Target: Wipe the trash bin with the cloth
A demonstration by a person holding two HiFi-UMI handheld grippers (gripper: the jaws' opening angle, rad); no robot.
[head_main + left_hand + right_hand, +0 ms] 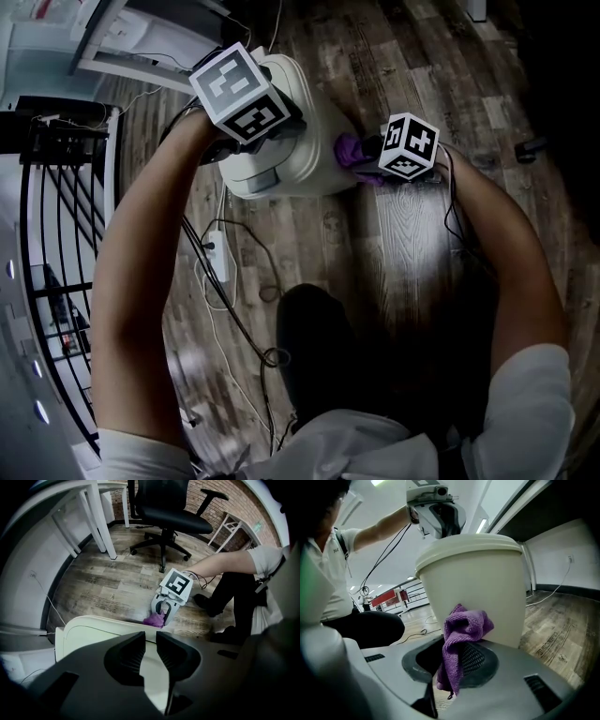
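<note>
Lettering printed on the floor (548, 641) is being blurred past reading, and only square markers are being shown on each cube (410, 145). At the upper centre of the head view, the bin (314, 141) is being overhung by the downward-pointing left gripper (150, 638), its jaws nearly clenched on nothing. The cloth (461, 634) is being grasped by the right gripper (454, 660) and held against the bin's right side, forearm outstretched.

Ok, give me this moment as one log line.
left gripper: shut, empty, over bin top | right gripper: shut on cloth | cloth against bin side
</note>
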